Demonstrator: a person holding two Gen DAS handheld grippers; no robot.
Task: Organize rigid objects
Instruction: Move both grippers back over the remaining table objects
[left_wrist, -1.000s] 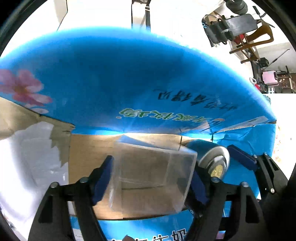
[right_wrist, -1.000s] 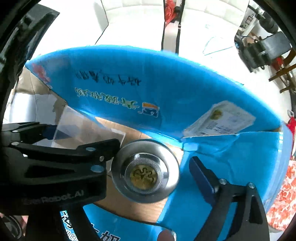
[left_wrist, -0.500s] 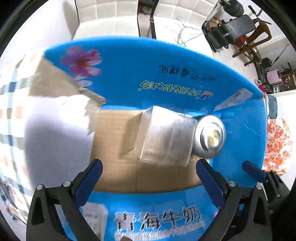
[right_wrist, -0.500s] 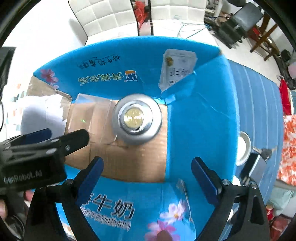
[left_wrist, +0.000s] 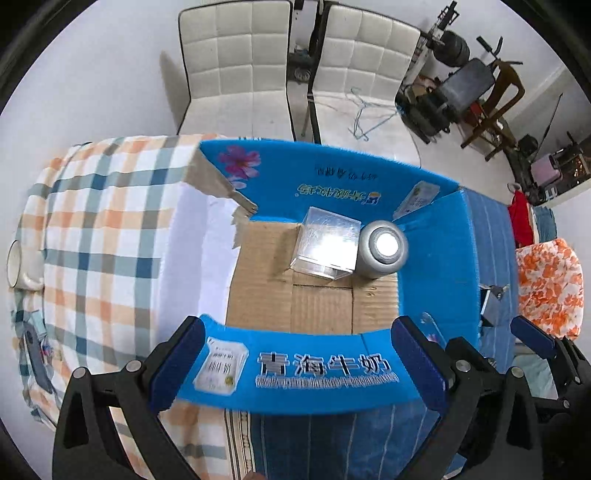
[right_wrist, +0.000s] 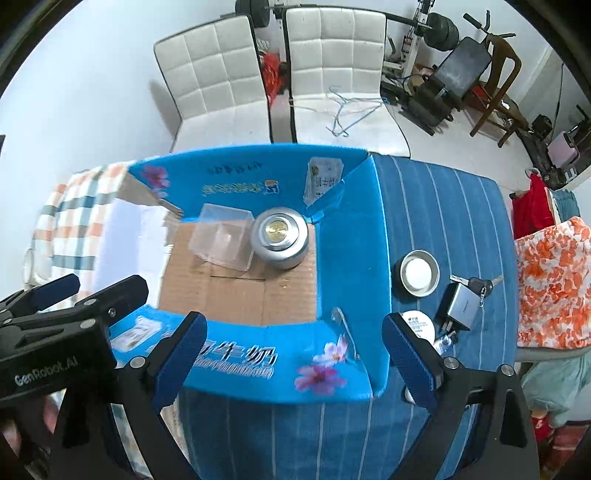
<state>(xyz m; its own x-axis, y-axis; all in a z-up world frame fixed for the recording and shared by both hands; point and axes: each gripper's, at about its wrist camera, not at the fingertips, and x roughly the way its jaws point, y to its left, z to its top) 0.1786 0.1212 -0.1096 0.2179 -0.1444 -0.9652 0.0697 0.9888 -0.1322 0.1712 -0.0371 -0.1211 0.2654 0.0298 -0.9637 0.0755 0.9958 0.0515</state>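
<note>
From my left wrist view, the left tongs (left_wrist: 295, 369) hang open and empty; ahead of them the blue carton (left_wrist: 436, 266) holds a clear plastic box (left_wrist: 327, 242) touching a silver tin (left_wrist: 382, 249).

From my right wrist view, the right tongs (right_wrist: 291, 363) gape empty; the carton sits ahead, with a small metal bowl (right_wrist: 419, 273) and charger (right_wrist: 458, 306) ahead-right on the table (right_wrist: 443, 206).
</note>
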